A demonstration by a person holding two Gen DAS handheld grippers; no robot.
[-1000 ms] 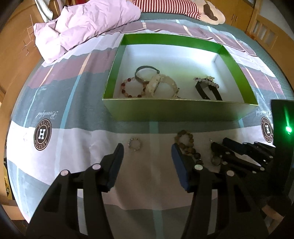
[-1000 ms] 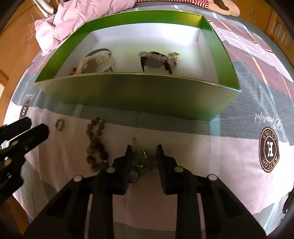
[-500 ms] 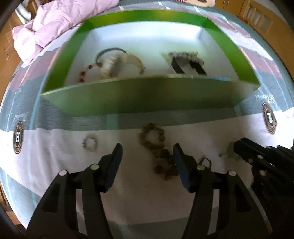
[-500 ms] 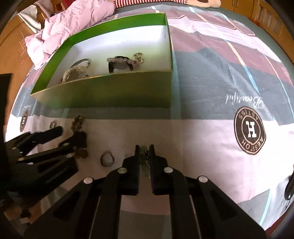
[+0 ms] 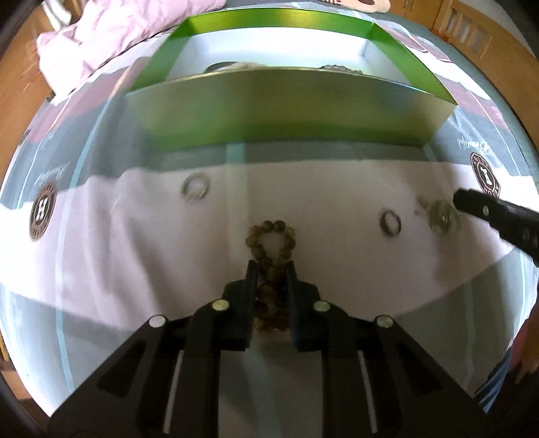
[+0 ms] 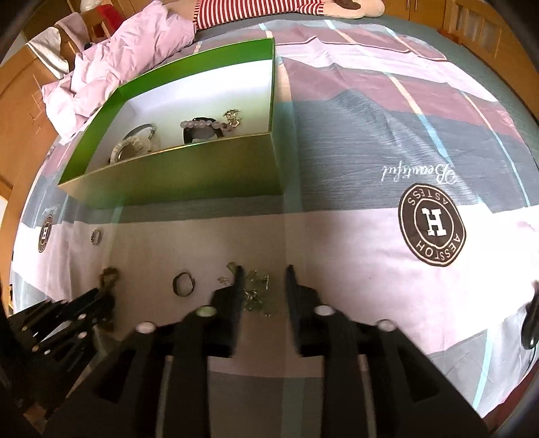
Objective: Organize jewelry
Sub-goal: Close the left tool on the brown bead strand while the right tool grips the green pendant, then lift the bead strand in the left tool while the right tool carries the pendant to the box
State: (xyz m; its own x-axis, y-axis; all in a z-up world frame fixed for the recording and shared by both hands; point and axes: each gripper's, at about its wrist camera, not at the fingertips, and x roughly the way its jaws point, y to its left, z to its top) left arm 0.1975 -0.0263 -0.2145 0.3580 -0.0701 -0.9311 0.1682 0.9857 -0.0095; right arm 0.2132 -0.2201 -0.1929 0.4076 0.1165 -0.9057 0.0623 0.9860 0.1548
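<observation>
On the smooth printed bedsheet (image 5: 101, 256) before the glossy green box (image 5: 269, 111), the left gripper (image 5: 272, 269), jaws just closing, pinches the round-beaded wooden bracelet (image 5: 271, 236), while the right gripper (image 6: 262, 276), jaws just opening, straddles the tangled metal chain (image 6: 256, 286).

Bed (image 6: 387, 141) under a striped maroon, grey and white sheet, crumpled pink duvet (image 6: 128, 57) at its head, wooden furniture (image 6: 488, 30) around, soft daylight.
</observation>
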